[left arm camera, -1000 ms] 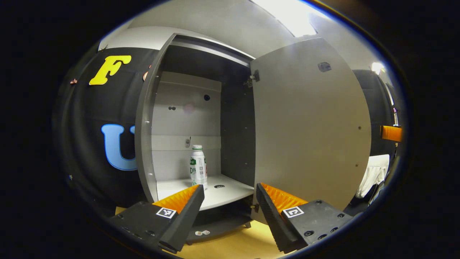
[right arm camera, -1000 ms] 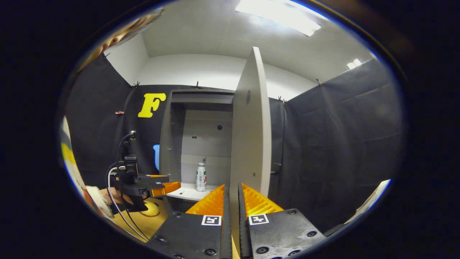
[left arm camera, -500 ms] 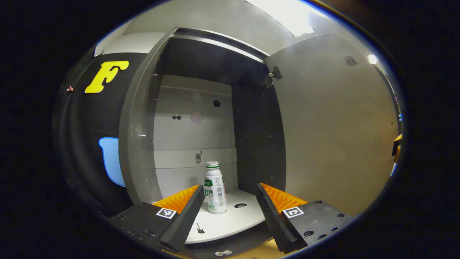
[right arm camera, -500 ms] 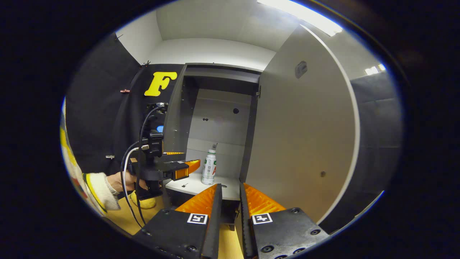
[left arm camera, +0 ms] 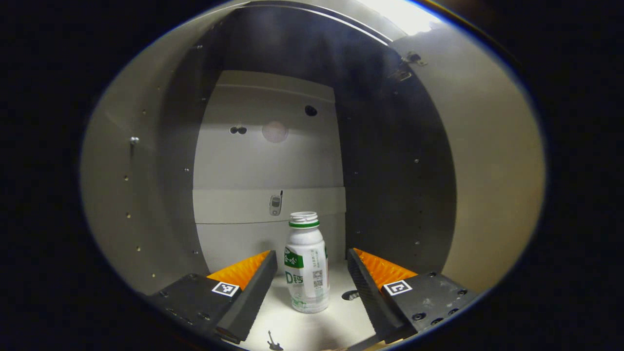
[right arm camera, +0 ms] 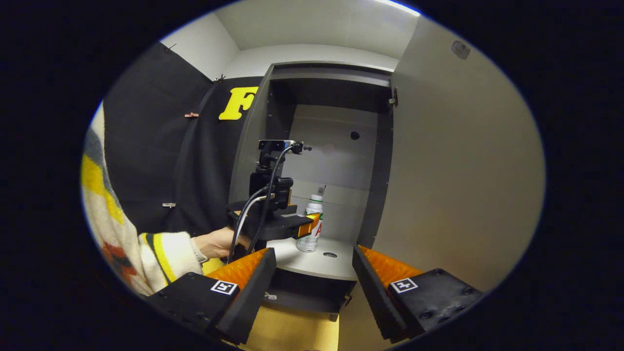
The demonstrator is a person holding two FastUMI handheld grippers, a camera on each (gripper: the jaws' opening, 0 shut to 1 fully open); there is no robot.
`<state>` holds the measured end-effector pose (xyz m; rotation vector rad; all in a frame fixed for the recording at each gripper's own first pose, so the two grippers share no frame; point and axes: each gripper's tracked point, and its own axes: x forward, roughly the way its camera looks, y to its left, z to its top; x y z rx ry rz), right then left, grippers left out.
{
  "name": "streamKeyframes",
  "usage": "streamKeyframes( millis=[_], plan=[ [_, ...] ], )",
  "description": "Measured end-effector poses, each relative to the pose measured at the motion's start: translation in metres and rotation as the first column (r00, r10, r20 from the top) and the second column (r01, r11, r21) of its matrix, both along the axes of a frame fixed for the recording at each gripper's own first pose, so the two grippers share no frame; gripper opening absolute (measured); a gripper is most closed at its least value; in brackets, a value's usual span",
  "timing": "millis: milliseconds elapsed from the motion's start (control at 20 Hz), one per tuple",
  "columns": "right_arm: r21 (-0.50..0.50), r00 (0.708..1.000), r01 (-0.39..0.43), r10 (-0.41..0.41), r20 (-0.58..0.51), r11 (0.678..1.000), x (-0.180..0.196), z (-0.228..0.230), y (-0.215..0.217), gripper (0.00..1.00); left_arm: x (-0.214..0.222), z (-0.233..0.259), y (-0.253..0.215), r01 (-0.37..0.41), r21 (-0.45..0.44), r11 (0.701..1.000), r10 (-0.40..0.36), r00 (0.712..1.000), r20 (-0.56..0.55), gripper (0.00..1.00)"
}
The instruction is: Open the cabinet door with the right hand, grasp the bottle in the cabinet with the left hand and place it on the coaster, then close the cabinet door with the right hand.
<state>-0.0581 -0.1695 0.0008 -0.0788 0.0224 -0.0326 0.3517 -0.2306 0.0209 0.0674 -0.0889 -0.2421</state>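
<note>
White plastic bottle (left arm camera: pixel 305 263): upright on the cabinet shelf (left arm camera: pixel 312 326), now between my left claw's (left arm camera: pixel 312 273) spread fingers, untouched.
Right claw (right arm camera: pixel 314 273): has let go the door (right arm camera: pixel 463 161); fingers apart.
Next: clamp the bottle.

A recording booth: black cloth wall (right arm camera: pixel 161 146) behind a lone cabinet (right arm camera: pixel 321 83).

A white bottle (left arm camera: pixel 306 265) with green label and collar stands in the grey cabinet (right arm camera: pixel 336 78); the sleeve (right arm camera: pixel 146 248) is cream with yellow stripes.
</note>
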Motion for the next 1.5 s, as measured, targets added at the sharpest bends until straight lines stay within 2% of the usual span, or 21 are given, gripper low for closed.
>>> streamKeyframes(
  millis=[150,350,550,650,700,950,1050,1150,1300,1500],
  plan=[
    [0.037,0.999,-0.041,0.042,-0.025,0.998,0.012,-0.01,0.009,0.98,0.021,-0.01,-0.003,-0.012,0.026,1.0,0.012,1.0,-0.008,0.92],
    [0.05,0.996,-0.091,0.091,0.002,0.995,0.02,-0.005,0.012,0.98,0.047,-0.026,-0.002,-0.036,0.022,0.999,0.037,0.999,-0.033,0.91],
    [0.044,0.998,-0.067,0.067,0.007,0.997,0.02,-0.006,-0.002,0.98,0.061,-0.036,0.001,-0.056,0.043,0.998,0.058,0.997,-0.047,0.9],
    [0.054,0.998,-0.058,0.058,0.003,0.997,0.018,-0.008,-0.007,0.98,0.055,-0.035,-0.005,-0.02,0.042,0.999,0.022,0.998,-0.058,0.72],
    [0.057,0.999,-0.053,0.053,0.005,0.997,0.019,-0.007,-0.006,0.98,0.05,-0.033,-0.006,-0.012,0.041,0.999,0.015,0.998,-0.06,0.72],
    [0.042,0.999,-0.036,0.036,-0.006,0.998,0.01,-0.014,-0.004,0.97,-0.003,-0.005,0.001,0.013,0.049,0.999,-0.012,1.0,-0.013,0.72],
    [0.043,0.999,-0.028,0.029,-0.018,0.999,0.008,-0.015,0.004,0.98,-0.033,0.003,0.012,0.02,0.022,1.0,-0.02,1.0,-0.001,0.73],
    [0.05,1.0,-0.016,0.017,-0.018,0.999,0.0,-0.015,0.008,0.98,-0.066,0.007,0.016,0.06,-0.015,0.998,-0.06,0.998,-0.006,0.73],
    [0.075,1.0,0.003,-0.003,0.0,0.997,-0.012,-0.008,0.02,0.98,-0.116,0.018,0.033,0.044,-0.009,0.999,-0.044,0.999,0.012,0.72],
    [0.065,0.999,0.034,-0.034,0.003,0.997,-0.038,-0.004,0.036,0.98,-0.175,0.035,0.04,0.087,-0.018,0.996,-0.086,0.996,0.04,0.72]
  ],
)
